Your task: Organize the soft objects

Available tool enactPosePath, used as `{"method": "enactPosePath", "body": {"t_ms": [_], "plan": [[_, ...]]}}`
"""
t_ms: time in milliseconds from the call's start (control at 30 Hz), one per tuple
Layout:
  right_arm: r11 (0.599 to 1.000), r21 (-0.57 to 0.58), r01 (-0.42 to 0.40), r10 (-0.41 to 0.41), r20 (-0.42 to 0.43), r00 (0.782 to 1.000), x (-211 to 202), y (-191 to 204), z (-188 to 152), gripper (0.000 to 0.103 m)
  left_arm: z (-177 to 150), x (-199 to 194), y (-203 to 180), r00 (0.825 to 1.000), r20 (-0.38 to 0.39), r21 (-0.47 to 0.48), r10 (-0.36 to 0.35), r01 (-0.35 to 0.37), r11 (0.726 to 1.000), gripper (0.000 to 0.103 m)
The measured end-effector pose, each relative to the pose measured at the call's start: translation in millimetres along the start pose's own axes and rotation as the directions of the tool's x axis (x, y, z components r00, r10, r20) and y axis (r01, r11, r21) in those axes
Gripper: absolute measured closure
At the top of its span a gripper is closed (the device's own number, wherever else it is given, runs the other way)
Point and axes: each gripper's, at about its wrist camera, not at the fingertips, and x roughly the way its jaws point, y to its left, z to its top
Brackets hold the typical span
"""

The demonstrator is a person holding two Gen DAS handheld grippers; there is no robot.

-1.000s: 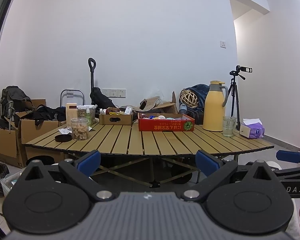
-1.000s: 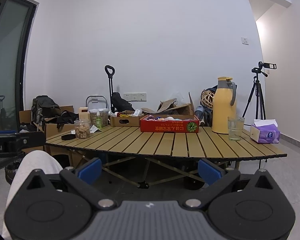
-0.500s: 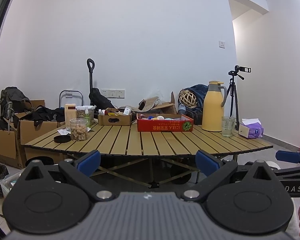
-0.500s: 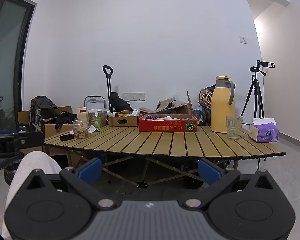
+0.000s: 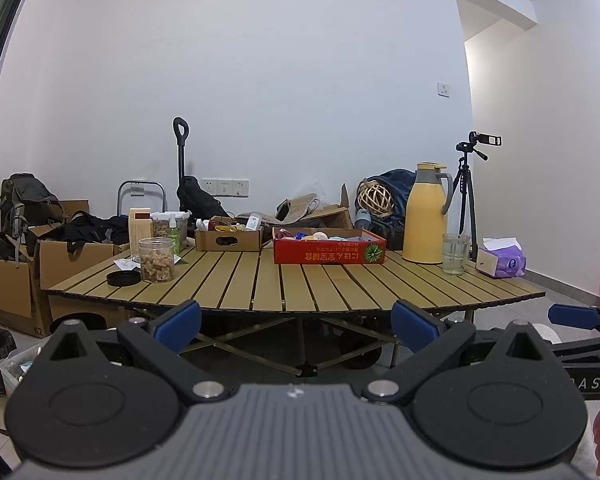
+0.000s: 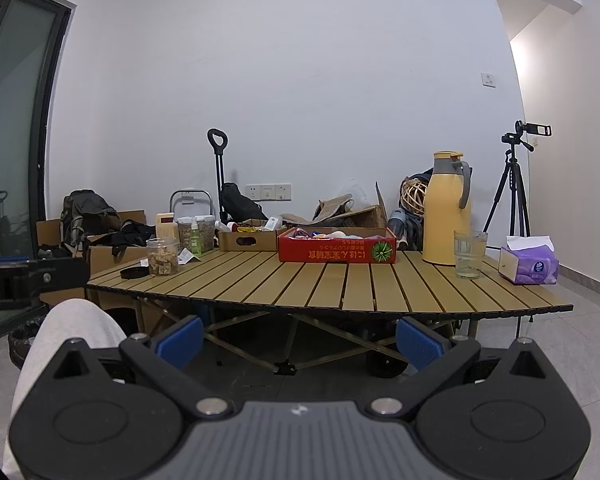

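A red cardboard box (image 5: pixel 329 251) holding several small soft colourful items stands at the far middle of a slatted wooden table (image 5: pixel 292 284); it also shows in the right wrist view (image 6: pixel 337 249). My left gripper (image 5: pixel 296 322) is open and empty, low in front of the table's near edge. My right gripper (image 6: pixel 298 338) is open and empty too, below the table edge. The box's contents are too small to tell apart.
On the table stand a brown cardboard box (image 5: pixel 228 238), a glass jar (image 5: pixel 156 254) with its black lid (image 5: pixel 123 278) beside it, a yellow thermos (image 5: pixel 425 214), a glass (image 5: pixel 455 254) and a purple tissue pack (image 5: pixel 502 260). Cardboard boxes and bags sit left, a tripod (image 5: pixel 466 196) right.
Both grippers have moved slightly nearer the table and a little lower. Both stay open and empty.
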Motion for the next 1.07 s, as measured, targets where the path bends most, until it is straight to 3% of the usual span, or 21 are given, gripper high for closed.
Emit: {"method": "enactPosePath", "body": {"t_ms": [1067], "plan": [[1.000,-0.016,0.002,-0.001,0.057,0.998,-4.5,1.9,3.0,0.000,4.3,-6.1,-1.6,0.998,0.061,0.010,-0.014,0.014,1.000,0.000]]}}
